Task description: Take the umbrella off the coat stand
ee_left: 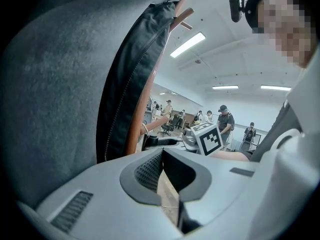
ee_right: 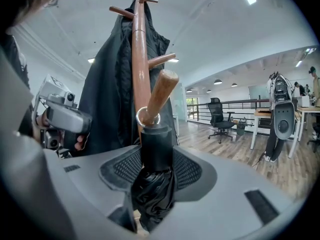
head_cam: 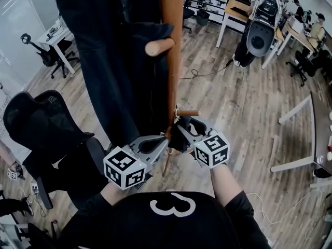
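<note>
The wooden coat stand rises just in front of me with a dark coat on its left side. A black folded umbrella hangs by its metal ring on a low peg of the stand's pole. My right gripper is shut on the umbrella just below its black cap, and the pads press its fabric from both sides. In the head view that right gripper sits against the pole under the peg. My left gripper is beside it, shut and empty.
The coat fills the left of the left gripper view. A black office chair stands at my left. A parked scooter, white desks and a floor cable lie beyond the stand. People stand far off.
</note>
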Tool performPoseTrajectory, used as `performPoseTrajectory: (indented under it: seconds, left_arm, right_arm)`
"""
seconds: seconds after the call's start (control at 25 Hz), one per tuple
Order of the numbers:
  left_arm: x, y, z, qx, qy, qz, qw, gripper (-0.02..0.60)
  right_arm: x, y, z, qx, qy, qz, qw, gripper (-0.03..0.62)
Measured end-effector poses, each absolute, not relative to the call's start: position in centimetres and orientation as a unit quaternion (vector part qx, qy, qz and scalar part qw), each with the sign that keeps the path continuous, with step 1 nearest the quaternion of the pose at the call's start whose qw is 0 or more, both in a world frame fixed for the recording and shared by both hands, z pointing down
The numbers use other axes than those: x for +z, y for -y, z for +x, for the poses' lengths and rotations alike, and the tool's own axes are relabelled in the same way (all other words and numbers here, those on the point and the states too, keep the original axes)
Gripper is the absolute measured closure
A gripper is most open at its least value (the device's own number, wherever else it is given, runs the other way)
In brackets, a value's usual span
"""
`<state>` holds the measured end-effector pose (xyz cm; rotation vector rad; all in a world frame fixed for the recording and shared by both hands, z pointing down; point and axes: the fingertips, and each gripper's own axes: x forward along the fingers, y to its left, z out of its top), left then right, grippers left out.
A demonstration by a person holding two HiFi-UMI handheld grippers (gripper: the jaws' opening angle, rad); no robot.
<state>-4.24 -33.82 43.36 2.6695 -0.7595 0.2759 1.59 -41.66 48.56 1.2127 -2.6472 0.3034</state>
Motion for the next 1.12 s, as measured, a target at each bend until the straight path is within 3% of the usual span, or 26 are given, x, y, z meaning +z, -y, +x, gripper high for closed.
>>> performPoseTrajectory:
  seconds: [1.12]
  left_arm:
    - [40.9,30.5,-1.2,0.084,0.257,0.948,0.17,0.566]
  right_arm:
    - [44.4,38.4,7.5,0.11,0.881,0.453,0.082,0.395]
